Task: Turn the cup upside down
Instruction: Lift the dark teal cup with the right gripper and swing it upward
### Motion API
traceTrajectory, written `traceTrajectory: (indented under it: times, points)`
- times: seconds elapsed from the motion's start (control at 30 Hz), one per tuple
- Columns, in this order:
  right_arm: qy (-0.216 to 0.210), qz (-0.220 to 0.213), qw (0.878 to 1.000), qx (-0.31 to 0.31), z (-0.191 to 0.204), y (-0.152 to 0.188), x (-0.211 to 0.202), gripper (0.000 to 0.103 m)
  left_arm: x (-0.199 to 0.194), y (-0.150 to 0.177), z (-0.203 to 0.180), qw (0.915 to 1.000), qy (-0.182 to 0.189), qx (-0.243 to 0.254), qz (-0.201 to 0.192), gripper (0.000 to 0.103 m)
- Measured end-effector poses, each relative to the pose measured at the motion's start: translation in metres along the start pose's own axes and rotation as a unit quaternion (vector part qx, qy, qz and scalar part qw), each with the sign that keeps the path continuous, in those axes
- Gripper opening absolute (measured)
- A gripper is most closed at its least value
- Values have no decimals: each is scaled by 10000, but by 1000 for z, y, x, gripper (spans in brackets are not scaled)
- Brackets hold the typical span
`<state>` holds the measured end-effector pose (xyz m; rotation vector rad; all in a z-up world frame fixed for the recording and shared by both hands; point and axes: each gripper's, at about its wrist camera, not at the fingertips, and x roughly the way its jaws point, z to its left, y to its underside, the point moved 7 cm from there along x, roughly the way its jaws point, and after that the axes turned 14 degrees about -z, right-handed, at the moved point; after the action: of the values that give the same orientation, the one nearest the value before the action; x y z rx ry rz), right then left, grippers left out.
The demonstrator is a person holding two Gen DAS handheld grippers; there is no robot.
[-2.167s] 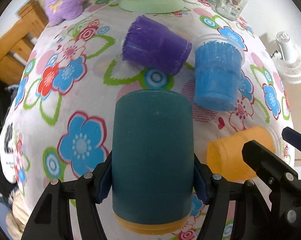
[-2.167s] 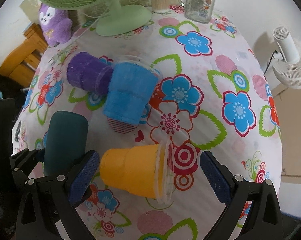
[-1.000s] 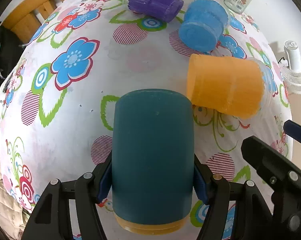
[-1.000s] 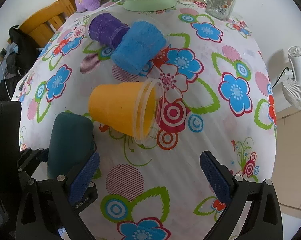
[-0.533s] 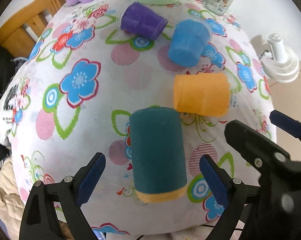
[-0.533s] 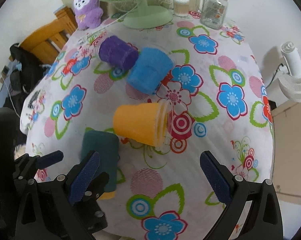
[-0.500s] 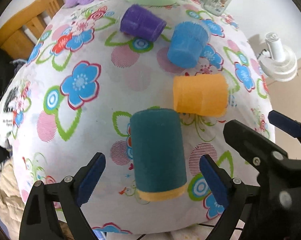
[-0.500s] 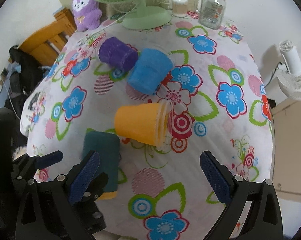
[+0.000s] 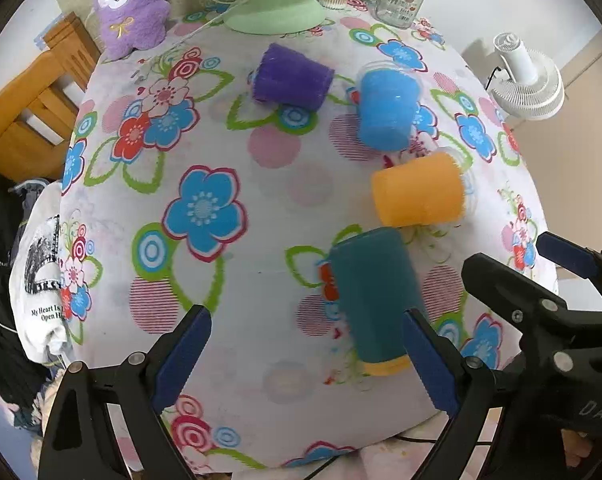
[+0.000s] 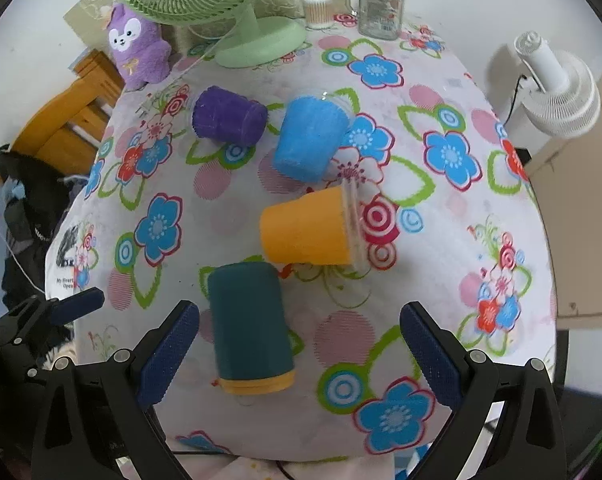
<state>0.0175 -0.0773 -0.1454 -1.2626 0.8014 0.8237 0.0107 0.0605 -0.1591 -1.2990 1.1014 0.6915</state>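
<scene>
A teal cup with a yellow rim (image 9: 375,300) stands upside down, rim on the flowered tablecloth, near the table's front edge; it also shows in the right wrist view (image 10: 249,324). My left gripper (image 9: 307,360) is open and empty, left of and above the cup. My right gripper (image 10: 299,354) is open and empty, above the front edge to the cup's right. An orange cup (image 9: 419,189) (image 10: 307,230) lies on its side just behind the teal one.
A blue cup (image 9: 387,110) and a purple cup (image 9: 291,78) lie on their sides farther back. A green fan base (image 9: 273,10), a purple plush (image 9: 131,8), a glass jar mug (image 9: 399,0) and a swab jar (image 10: 317,8) stand at the back. A white fan (image 10: 557,88) is off the right edge.
My left gripper has opened, let go of the teal cup and pulled back and to the left. The cup stays standing on its rim. Both grippers have risen away from the table.
</scene>
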Motion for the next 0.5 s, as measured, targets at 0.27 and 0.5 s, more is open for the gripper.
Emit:
traceTrajectory:
  times: [0.27,0.5]
  points:
    - [172,191,9996,-127,26,8,19,102,10,7,24,9993,129,345,36,96]
    - [264,373,9985,-310,36,13,43,102,28,9,44,9990,256,360,59,96]
